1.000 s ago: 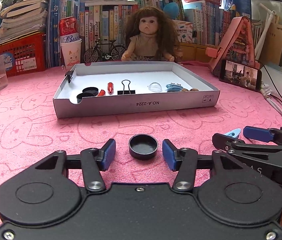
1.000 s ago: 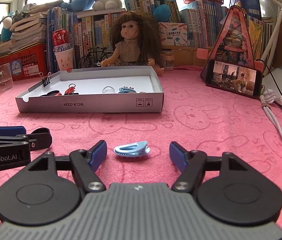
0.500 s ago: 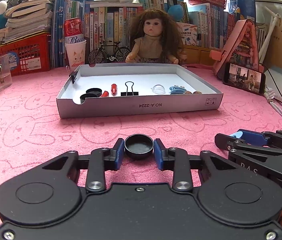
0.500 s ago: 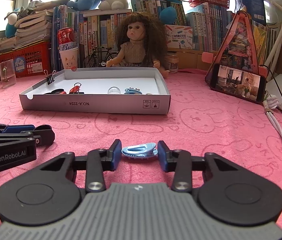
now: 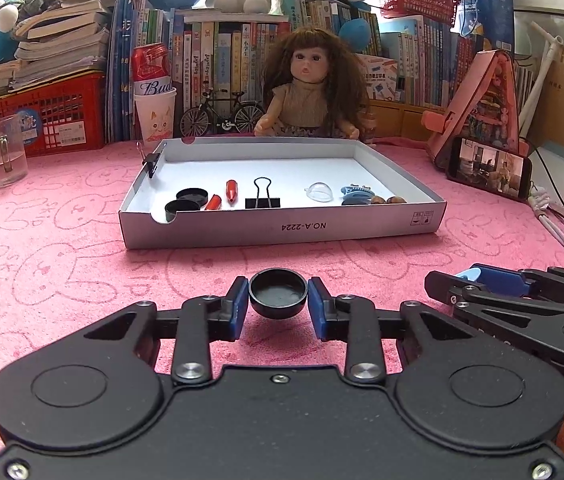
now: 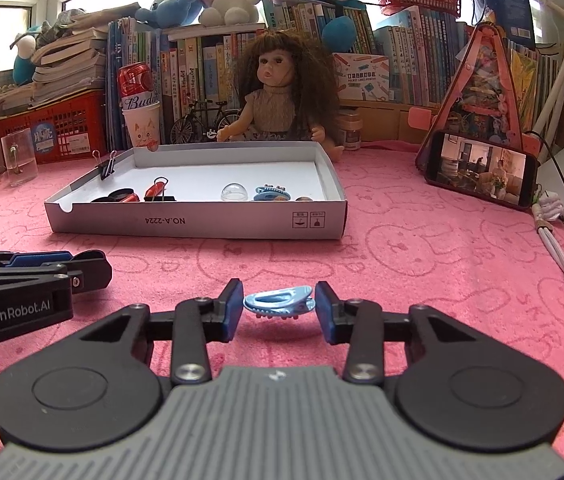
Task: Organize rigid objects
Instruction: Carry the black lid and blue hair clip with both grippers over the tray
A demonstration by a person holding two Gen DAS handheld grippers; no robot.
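Now left gripper (image 5: 278, 304) fingers pinching black cap (image 5: 278, 298) at lower centre, right gripper (image 6: 278, 308) fingers pinching blue hair clip (image 6: 280, 305), both just closed in, white box (image 5: 282, 228) beyond on pink tabletop (image 5: 62, 248)

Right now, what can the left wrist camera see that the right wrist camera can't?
Only the left wrist view shows the black cap pinched in the left gripper. Only the right wrist view shows the blue hair clip clamped in the right gripper, with its toothed side facing down. Both show the white box with small things already inside, and the doll sitting behind it.
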